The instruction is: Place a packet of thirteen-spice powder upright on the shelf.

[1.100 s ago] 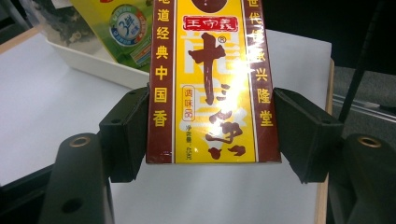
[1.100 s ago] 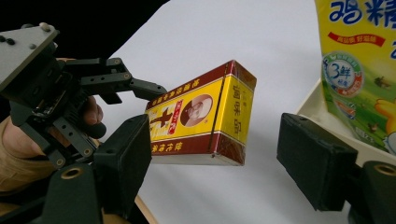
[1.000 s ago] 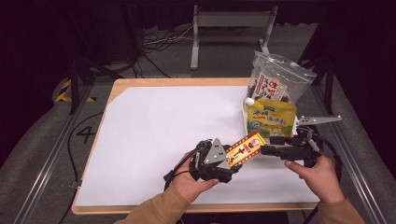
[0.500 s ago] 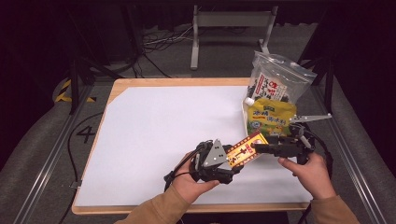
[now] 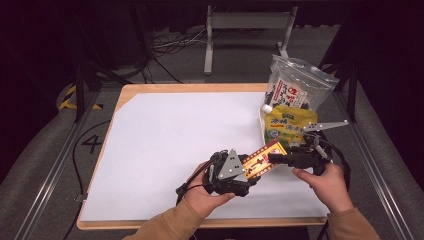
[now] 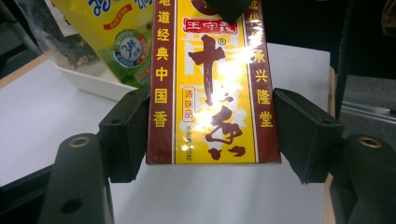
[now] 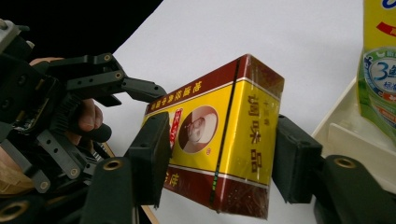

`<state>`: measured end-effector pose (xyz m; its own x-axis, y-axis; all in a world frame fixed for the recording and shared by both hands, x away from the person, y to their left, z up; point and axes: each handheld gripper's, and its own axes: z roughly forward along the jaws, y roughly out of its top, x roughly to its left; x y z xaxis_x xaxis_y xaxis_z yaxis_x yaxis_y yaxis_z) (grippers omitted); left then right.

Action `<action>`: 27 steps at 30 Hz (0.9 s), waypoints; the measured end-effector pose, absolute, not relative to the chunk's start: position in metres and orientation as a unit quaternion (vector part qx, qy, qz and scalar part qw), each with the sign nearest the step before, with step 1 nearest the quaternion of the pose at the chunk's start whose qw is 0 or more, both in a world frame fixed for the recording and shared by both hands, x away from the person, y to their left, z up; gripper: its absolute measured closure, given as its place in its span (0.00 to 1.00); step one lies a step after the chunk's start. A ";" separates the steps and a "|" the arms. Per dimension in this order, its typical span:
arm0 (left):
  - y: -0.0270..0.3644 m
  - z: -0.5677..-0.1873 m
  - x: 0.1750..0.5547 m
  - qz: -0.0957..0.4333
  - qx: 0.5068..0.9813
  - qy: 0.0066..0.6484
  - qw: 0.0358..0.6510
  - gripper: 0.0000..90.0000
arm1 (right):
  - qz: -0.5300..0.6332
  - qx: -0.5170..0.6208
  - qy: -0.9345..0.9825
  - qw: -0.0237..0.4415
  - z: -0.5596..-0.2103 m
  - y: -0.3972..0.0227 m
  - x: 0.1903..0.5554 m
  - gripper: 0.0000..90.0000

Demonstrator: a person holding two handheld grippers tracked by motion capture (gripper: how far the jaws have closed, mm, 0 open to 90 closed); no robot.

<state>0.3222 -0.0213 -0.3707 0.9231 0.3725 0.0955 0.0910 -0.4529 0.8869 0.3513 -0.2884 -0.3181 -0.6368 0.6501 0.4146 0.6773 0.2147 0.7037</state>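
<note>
A red and yellow box (image 5: 262,159) with Chinese print hangs above the white sheet's front right part, held from both ends. My left gripper (image 5: 251,172) is shut on its near end; in the left gripper view both pads (image 6: 125,135) press the box (image 6: 210,93) by its long sides. My right gripper (image 5: 275,159) comes in from the right. Its jaws have just been closing with the box (image 7: 219,135) between them, and in the right gripper view both pads (image 7: 294,158) now touch it.
A white tray (image 5: 262,120) at the table's right edge holds a yellow-green pouch (image 5: 289,125) and a clear bag (image 5: 296,87) with dark contents. A white sheet (image 5: 165,135) covers the wooden table. A metal stand (image 5: 245,22) is behind it.
The right gripper has shifted slightly left onto the far end of the box, and its jaws have come in around it. The left gripper has kept the box still.
</note>
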 end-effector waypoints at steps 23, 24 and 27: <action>-0.029 -0.378 0.325 0.109 0.865 0.135 0.470 0.26 | -0.459 -0.401 -0.792 -0.006 -0.294 -0.285 0.343 0.76; -0.028 -0.377 0.325 0.109 0.866 0.135 0.468 0.26 | -0.459 -0.400 -0.794 -0.008 -0.292 -0.286 0.343 0.76; -0.024 -0.376 0.327 0.107 0.868 0.137 0.466 0.25 | -0.446 -0.387 -0.806 -0.036 -0.280 -0.288 0.340 0.76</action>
